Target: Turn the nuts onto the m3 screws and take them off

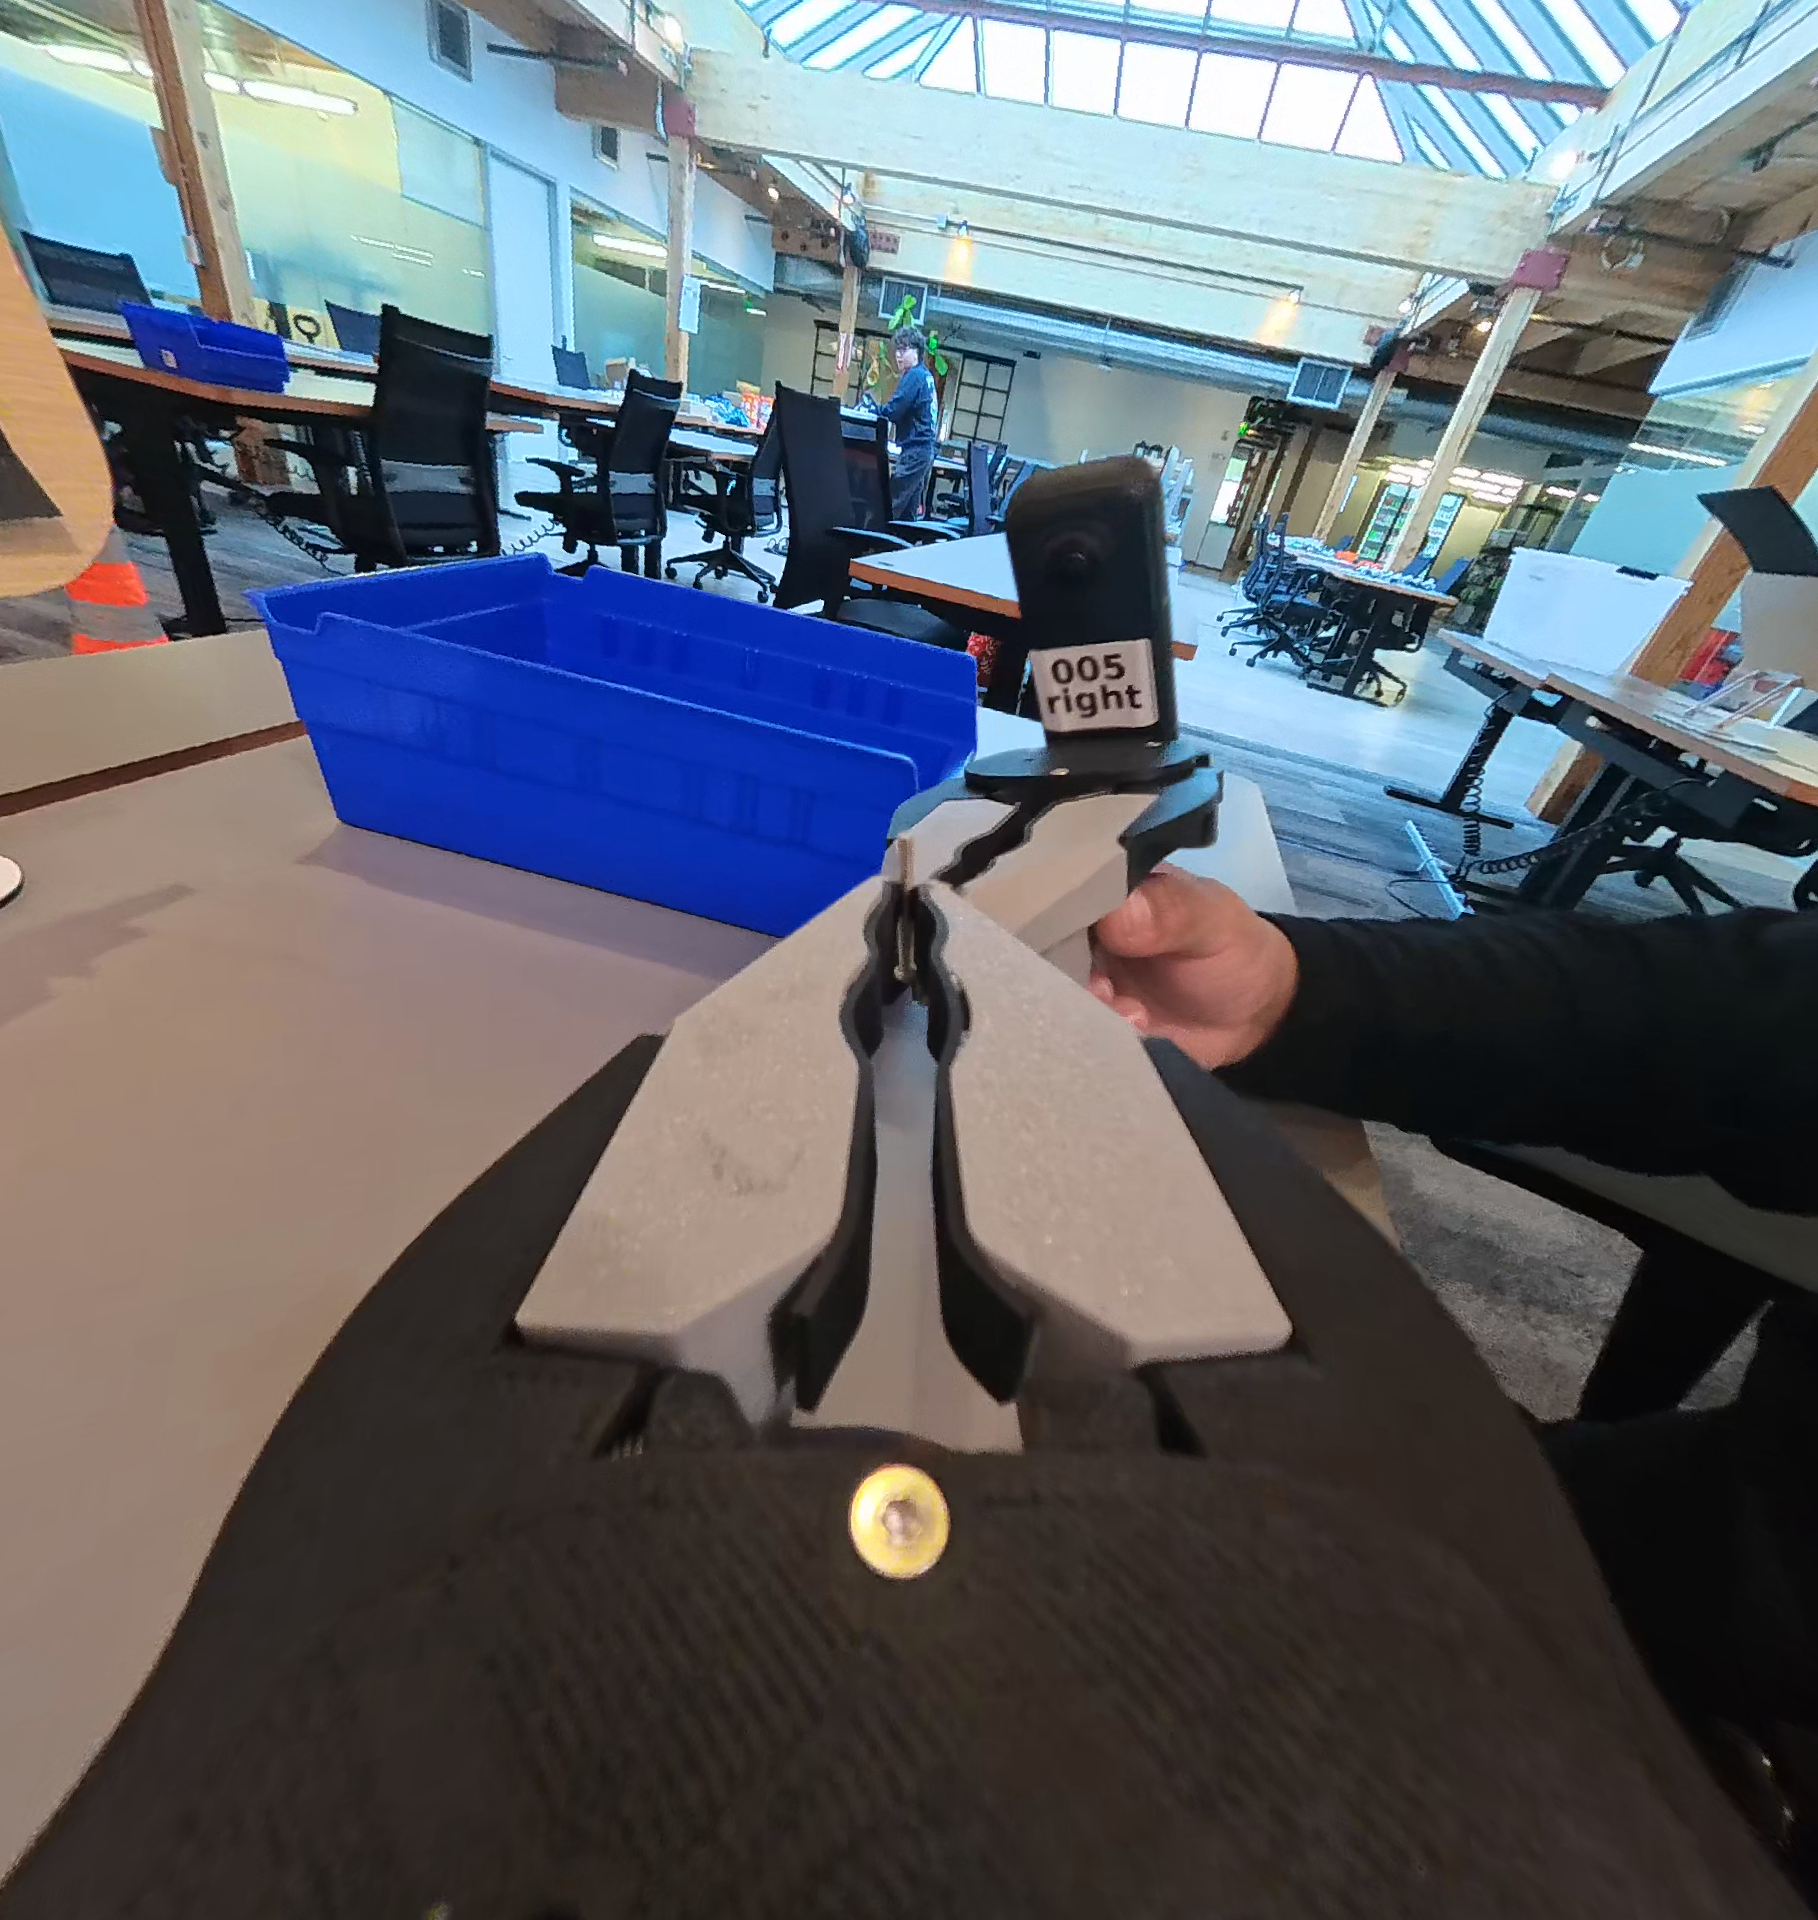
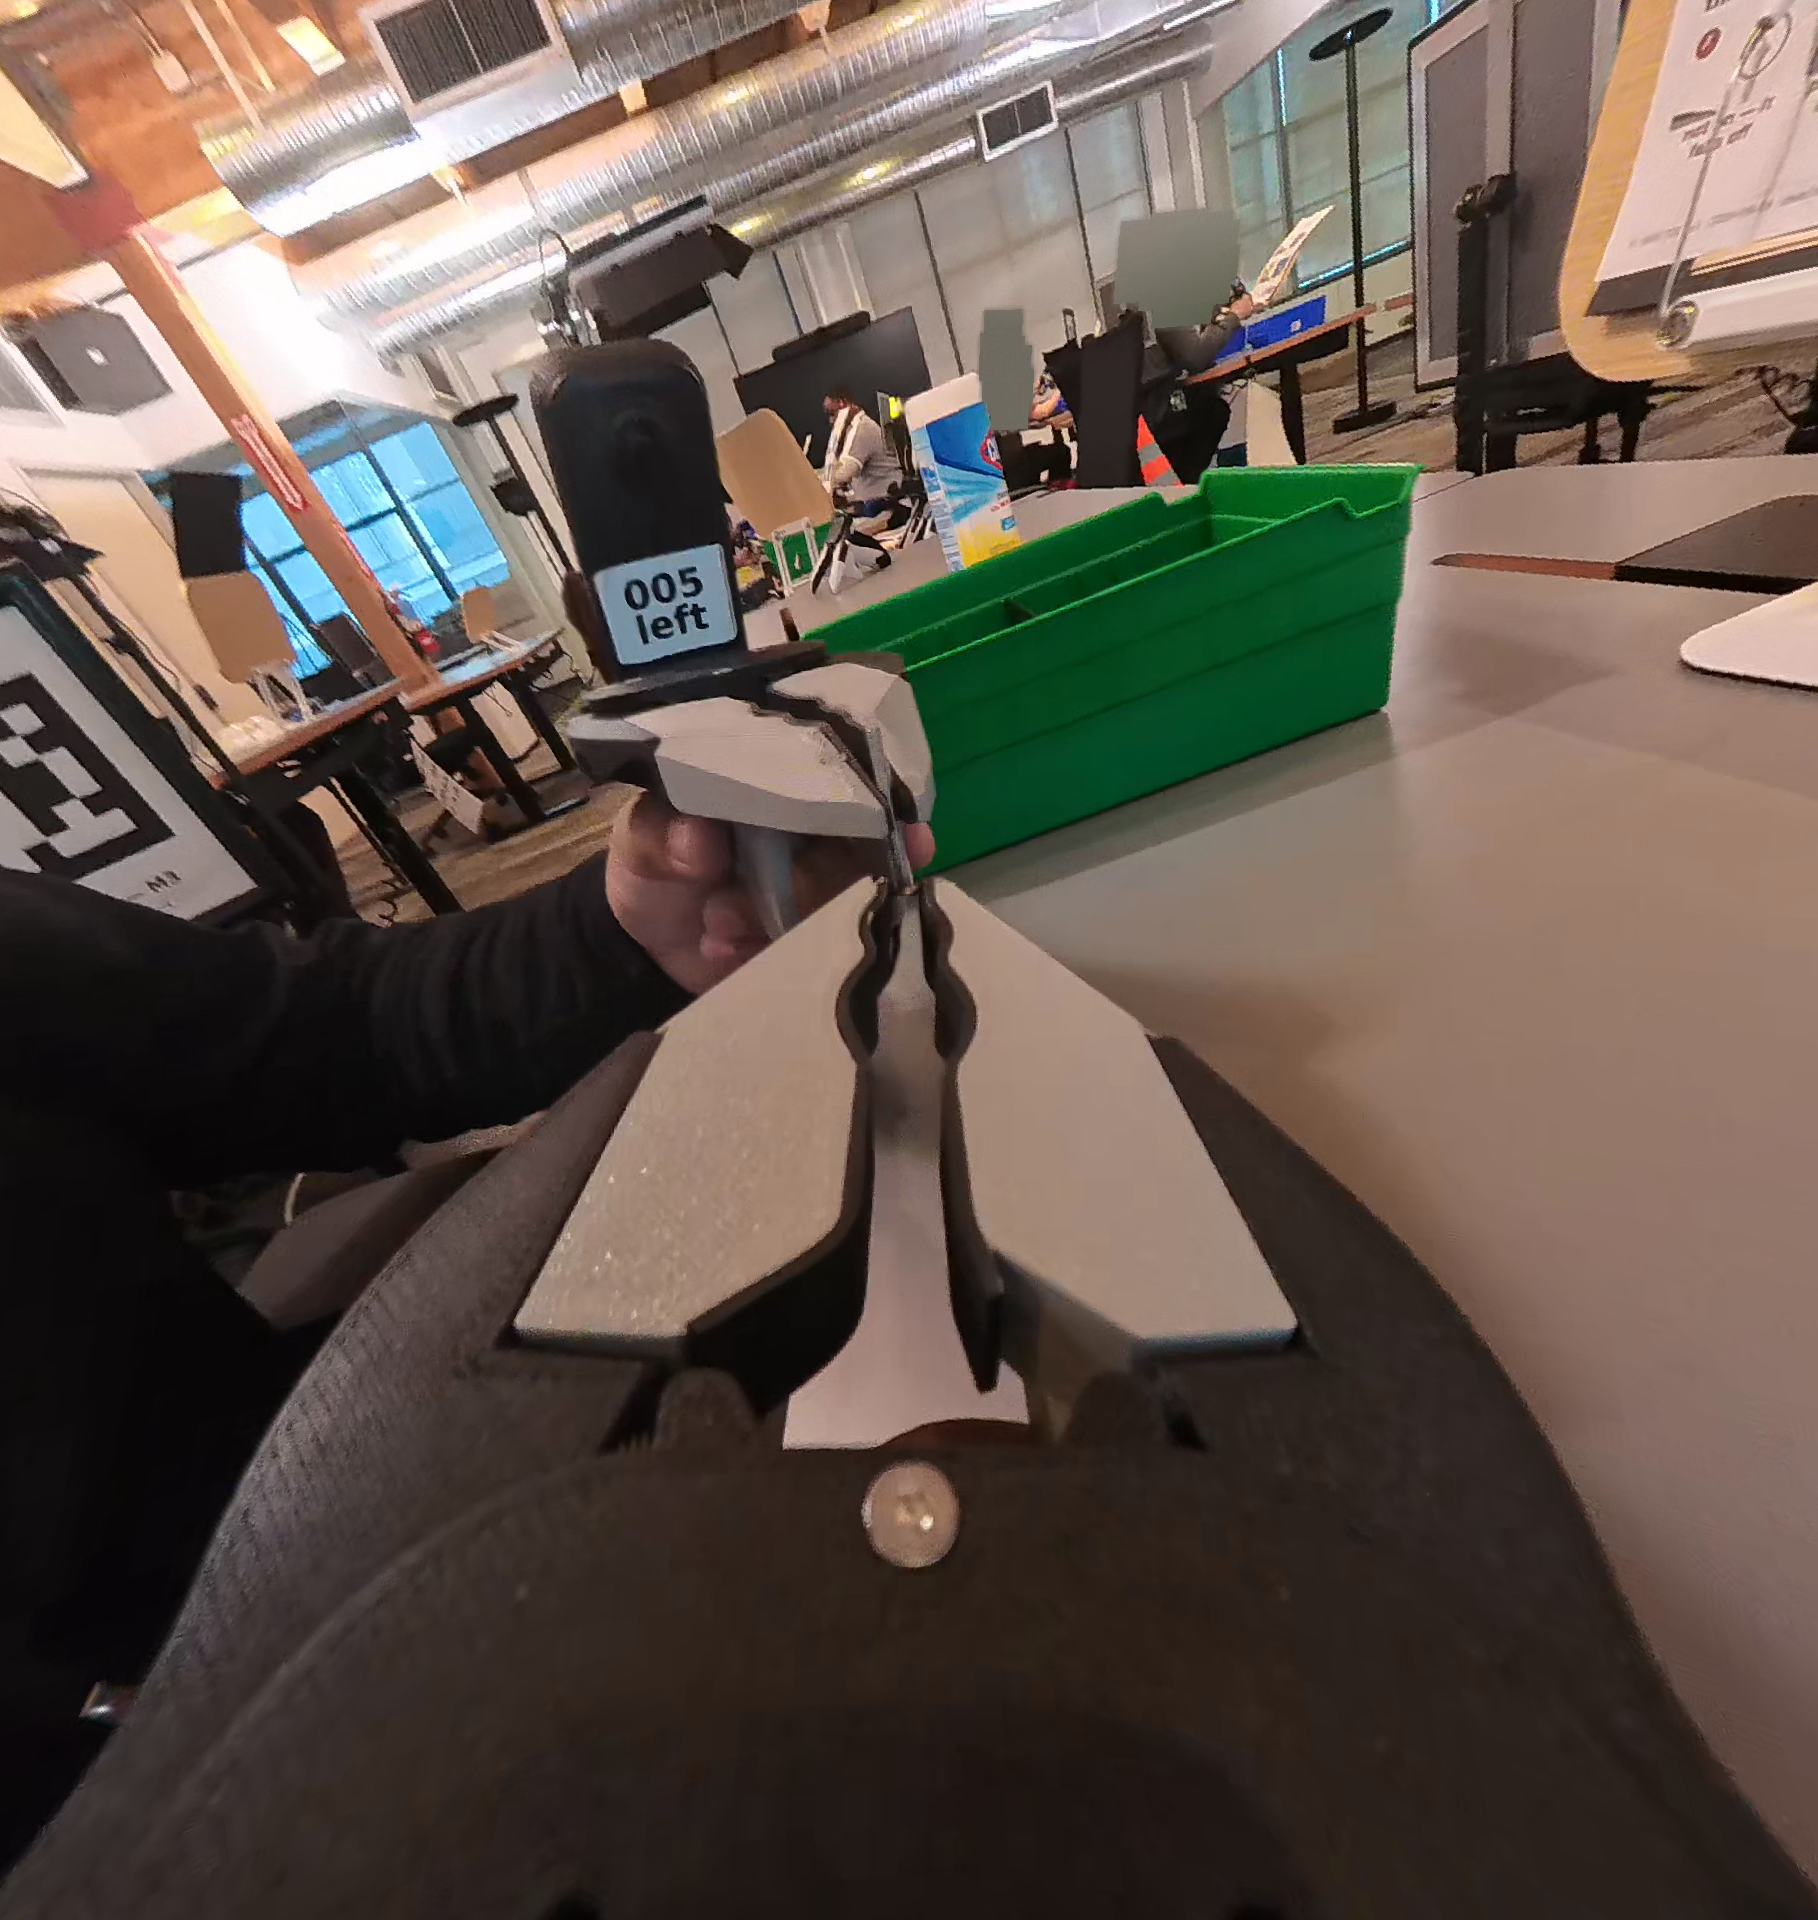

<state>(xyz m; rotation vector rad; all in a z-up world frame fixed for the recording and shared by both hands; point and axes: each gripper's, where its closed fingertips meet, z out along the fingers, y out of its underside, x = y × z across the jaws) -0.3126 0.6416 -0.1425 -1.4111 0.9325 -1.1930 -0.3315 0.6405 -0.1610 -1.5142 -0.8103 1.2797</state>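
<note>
Presently we record two hand-held grippers with grey wedge-shaped fingers on black bodies, raised above a grey worktop (image 1: 261,1039) and meeting tip to tip.

Item one: the left gripper (image 1: 907,940). We see its fingers drawn almost together, pinching a slender silver m3 screw (image 1: 905,914) that stands upright between the tips, its shaft rising above them. From the right wrist view this same gripper (image 2: 889,800) shows a black camera mounted on top and a hand (image 2: 676,894) in a black sleeve around its handle.

Item two: the right gripper (image 2: 910,896). We see its fingers nearly closed, the tips meeting at the lower end of the screw (image 2: 897,852) held by the other gripper. A small brassy piece sits at those tips; we cannot tell whether it is a nut or whether it is gripped. From the left wrist view the right gripper (image 1: 946,868) lies just behind the screw, held by a hand (image 1: 1191,961).

Item three: a blue ridged plastic bin (image 1: 614,748) near the worktop's far edge, behind the grippers.

Item four: a green divided plastic bin (image 2: 1144,665) on the worktop beyond the left gripper.
</note>
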